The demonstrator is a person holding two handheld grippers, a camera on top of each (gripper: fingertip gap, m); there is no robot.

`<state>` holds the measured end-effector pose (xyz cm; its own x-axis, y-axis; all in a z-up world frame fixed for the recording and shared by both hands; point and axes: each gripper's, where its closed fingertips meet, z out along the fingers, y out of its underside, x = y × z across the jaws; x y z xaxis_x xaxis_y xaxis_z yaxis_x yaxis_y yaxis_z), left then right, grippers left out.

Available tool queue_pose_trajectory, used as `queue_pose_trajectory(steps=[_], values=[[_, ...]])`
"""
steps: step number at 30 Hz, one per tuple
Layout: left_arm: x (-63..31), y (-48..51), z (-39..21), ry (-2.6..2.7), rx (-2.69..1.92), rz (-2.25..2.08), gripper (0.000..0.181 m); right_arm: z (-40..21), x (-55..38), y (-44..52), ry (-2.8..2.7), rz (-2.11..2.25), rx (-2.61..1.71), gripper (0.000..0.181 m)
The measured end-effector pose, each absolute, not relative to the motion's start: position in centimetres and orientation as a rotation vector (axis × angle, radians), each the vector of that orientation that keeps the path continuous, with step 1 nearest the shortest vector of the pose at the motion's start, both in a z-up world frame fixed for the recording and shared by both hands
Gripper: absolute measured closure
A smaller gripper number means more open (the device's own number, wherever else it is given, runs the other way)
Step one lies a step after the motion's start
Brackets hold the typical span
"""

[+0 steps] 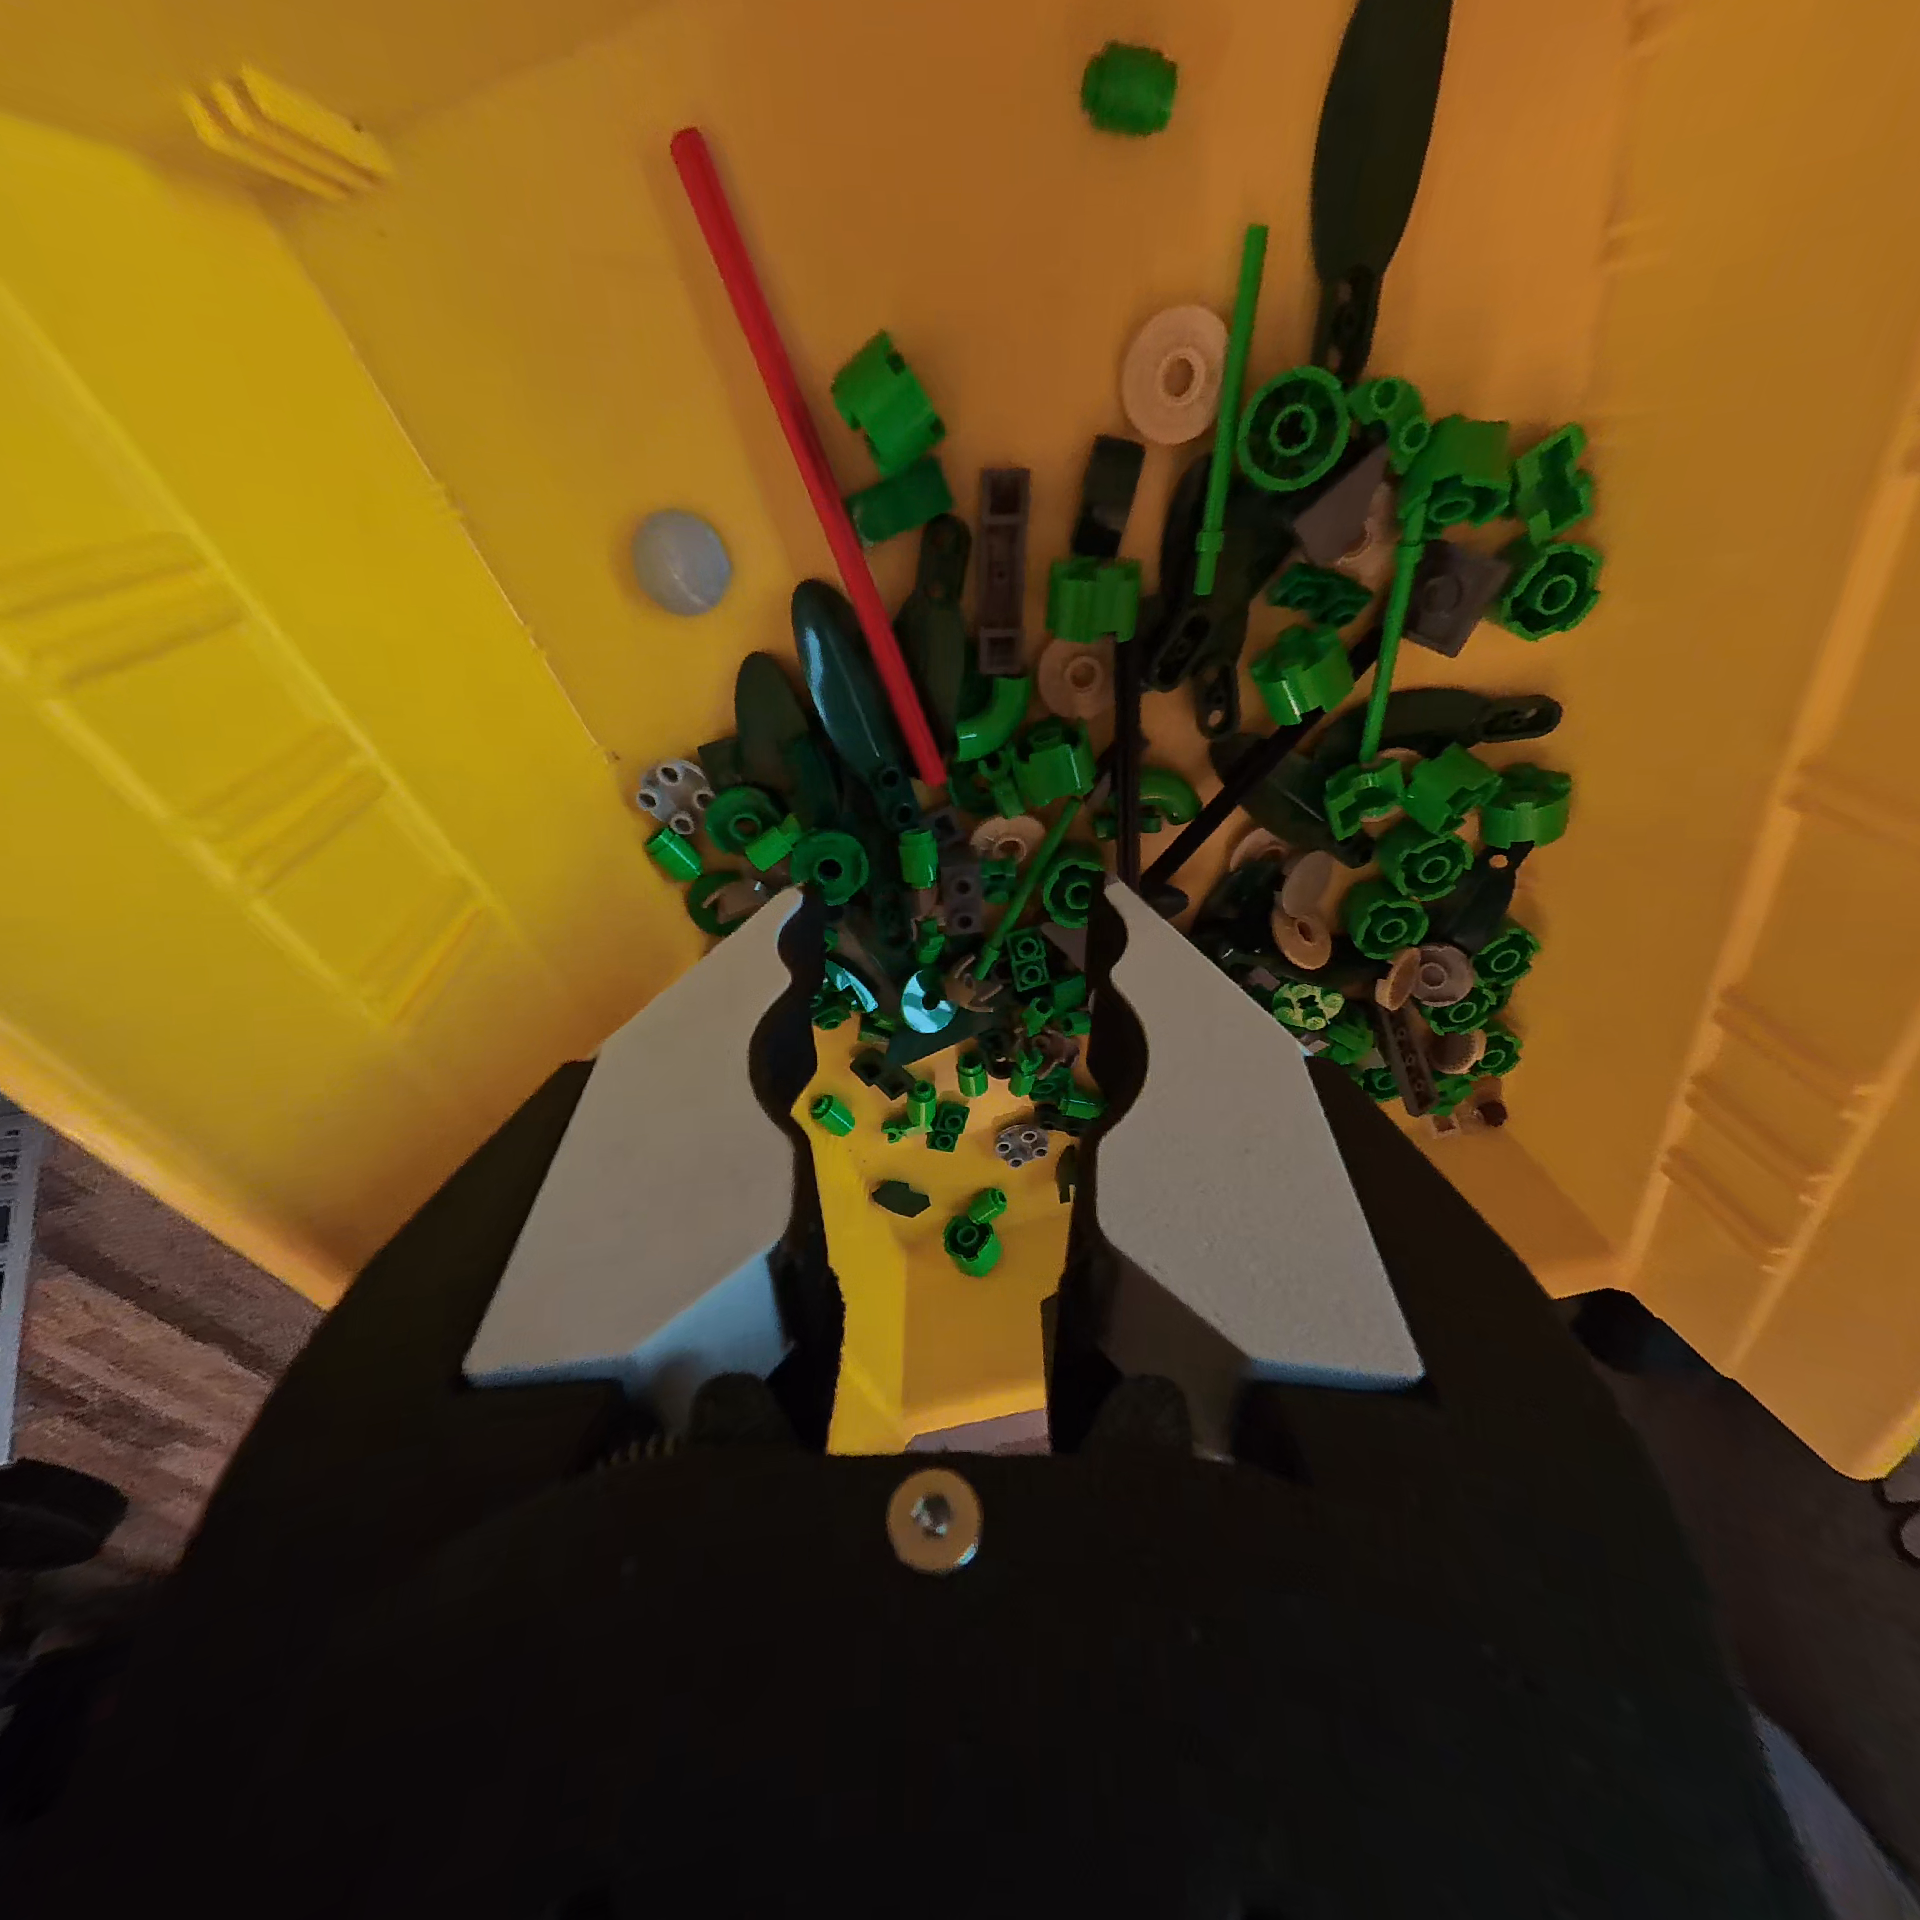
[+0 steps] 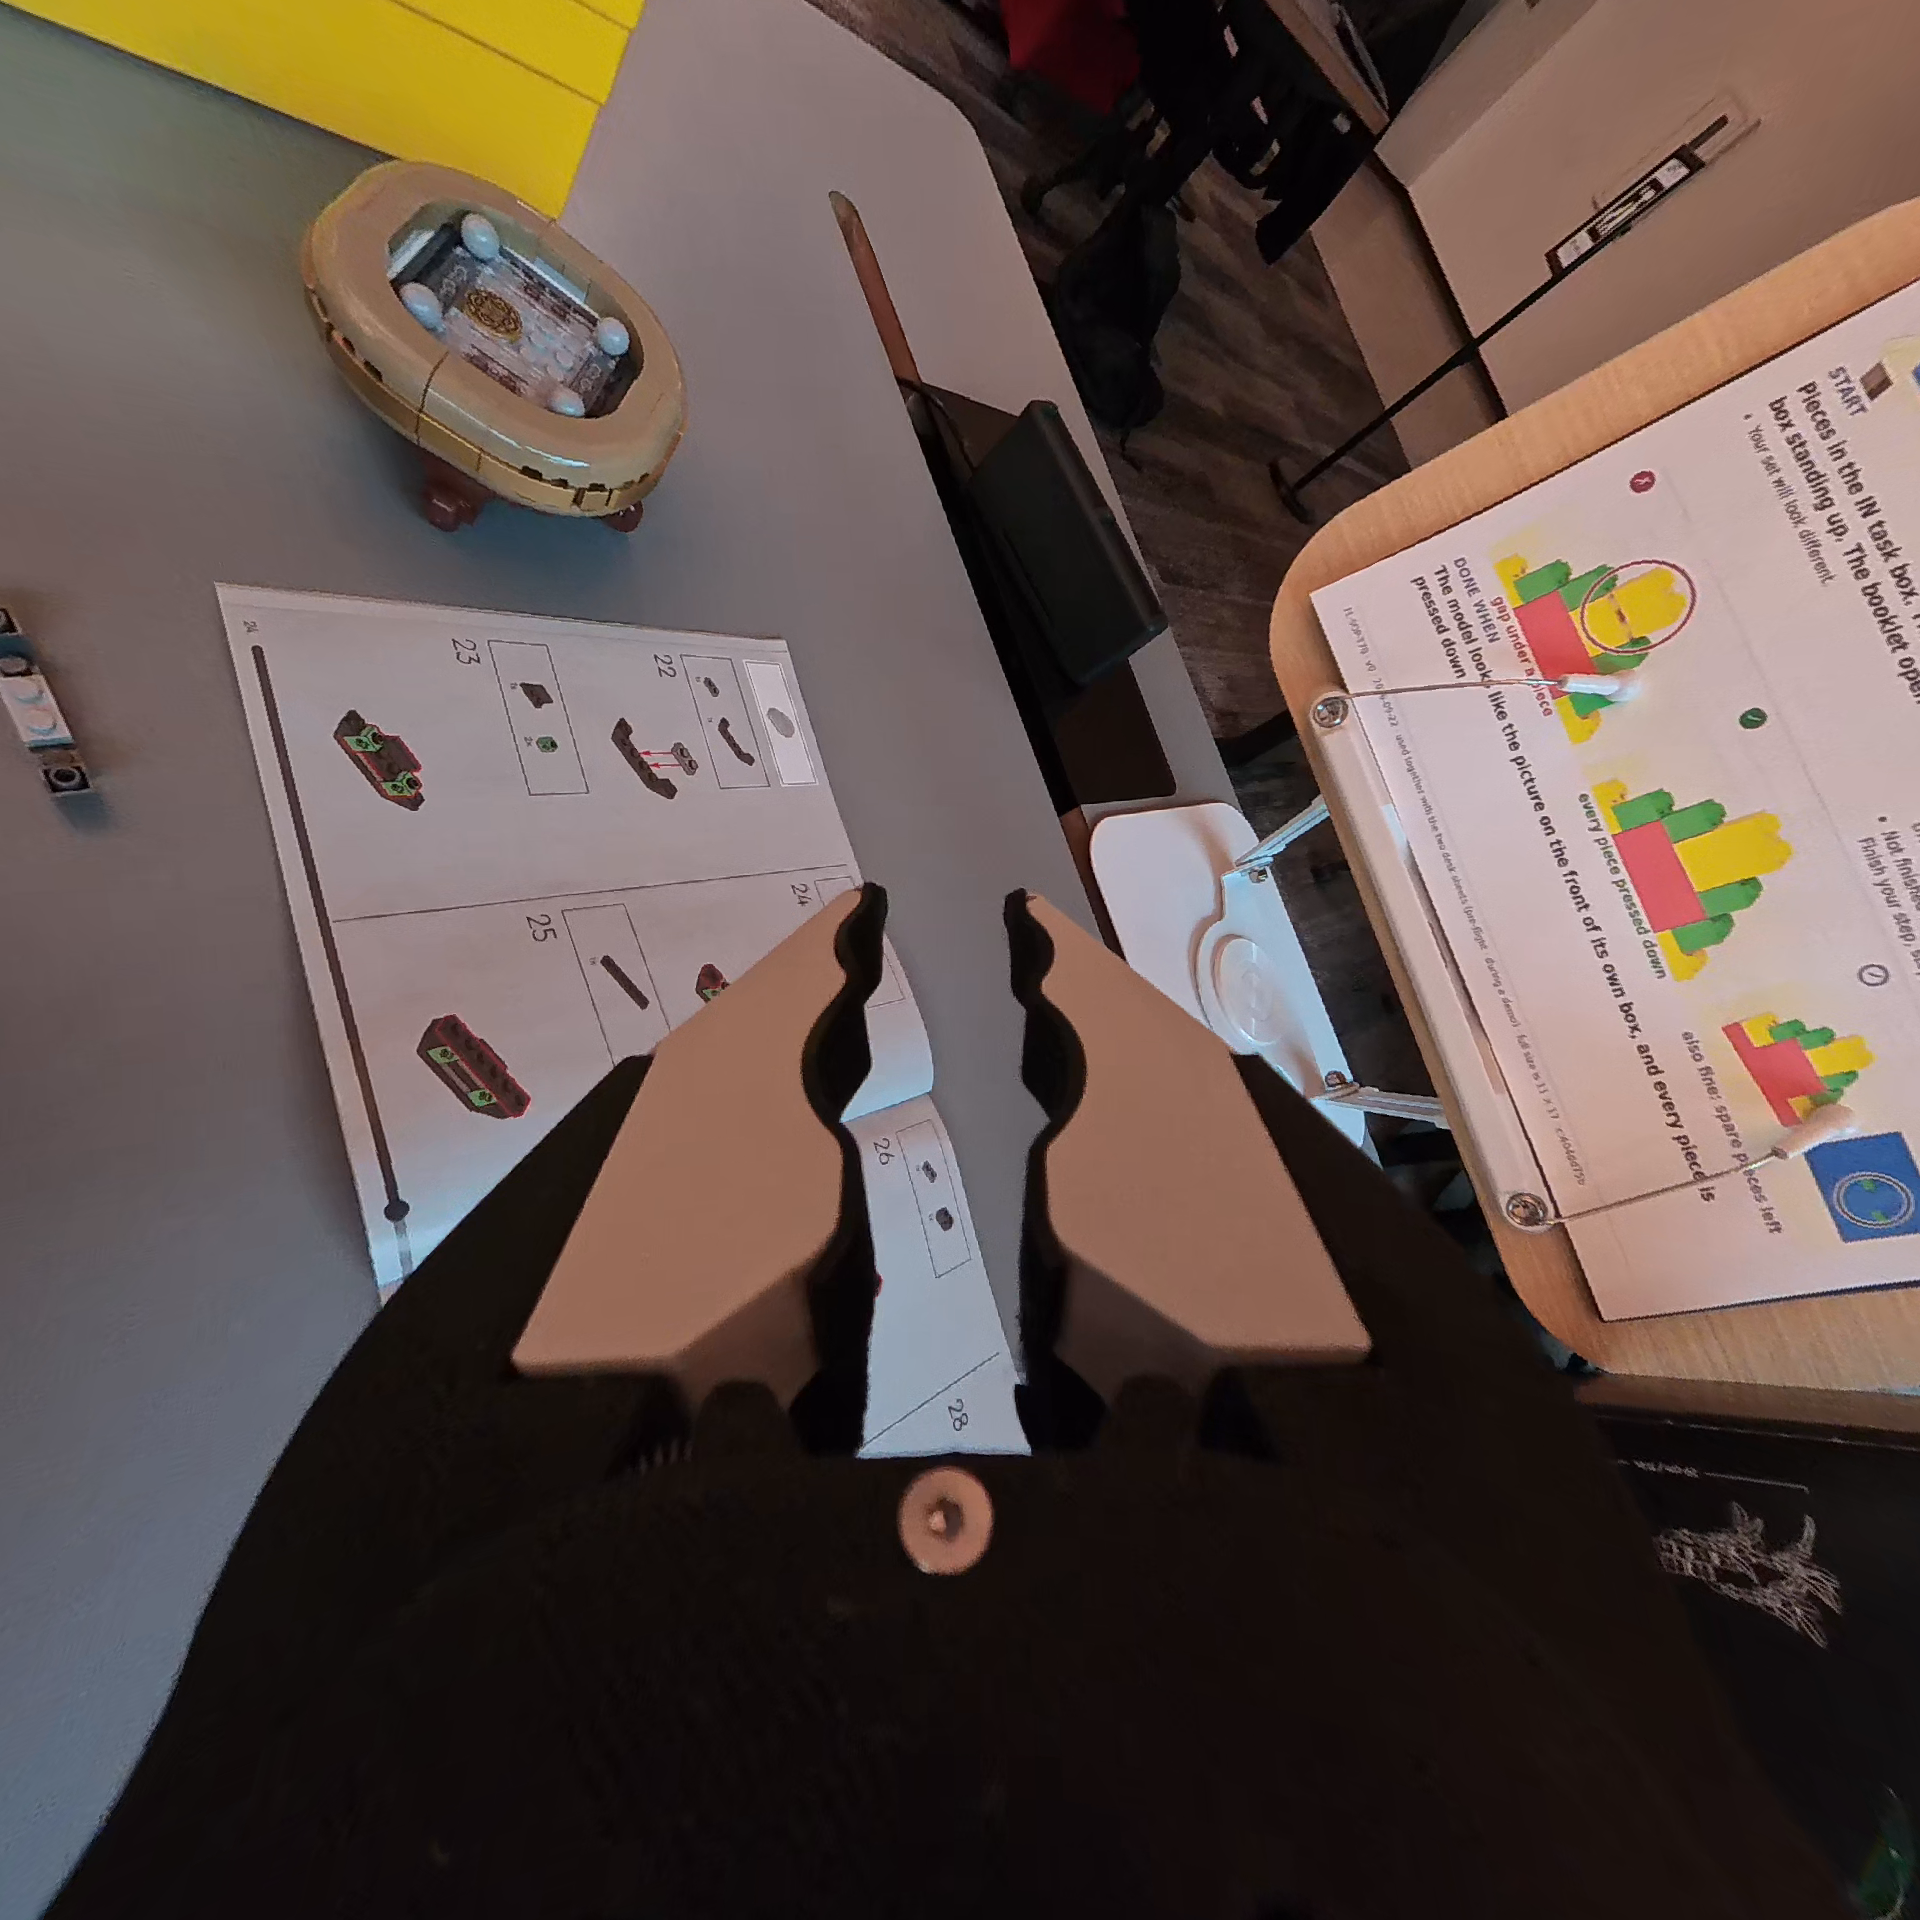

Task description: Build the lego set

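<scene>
In the left wrist view my left gripper (image 1: 951,899) is open and empty, hanging over a heap of loose green, dark green, tan and grey lego pieces (image 1: 1195,748) in a yellow bin (image 1: 520,364). A long red rod (image 1: 800,447) leans across the heap. In the right wrist view my right gripper (image 2: 940,904) is open and empty above an open instruction booklet (image 2: 520,831) on a grey table (image 2: 156,1039). A part-built tan oval lego model (image 2: 488,343) on brown feet stands beyond the booklet.
A small grey and white brick assembly (image 2: 42,717) lies at the table's left edge. A wooden stand with a printed sheet (image 2: 1662,831) rises on the right beside a white base (image 2: 1226,935). A green round piece (image 1: 1127,88) and a pale dome (image 1: 681,561) lie apart in the bin. Across from one pair of fingers to the other is roughly 50 cm. My left gripper's tips are some 7 cm from the long red rod (image 1: 800,447).
</scene>
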<state>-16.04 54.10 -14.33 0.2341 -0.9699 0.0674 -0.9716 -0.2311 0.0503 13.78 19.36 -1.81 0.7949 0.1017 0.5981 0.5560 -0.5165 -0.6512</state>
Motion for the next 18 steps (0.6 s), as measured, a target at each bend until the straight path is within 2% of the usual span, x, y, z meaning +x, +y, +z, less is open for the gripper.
queue_pose_trajectory(steps=[10, 18], values=[[-16.41, 54.08, -14.68, -1.875, 2.389, 0.025, 0.131, -1.43, 13.88, 19.16, -0.473, -0.615, -2.047, 0.159], [-16.59, 53.39, -15.01, -1.894, 2.328, 0.016, 0.138, -2.31, 13.91, 19.44, -0.485, -0.607, -2.072, 0.159]])
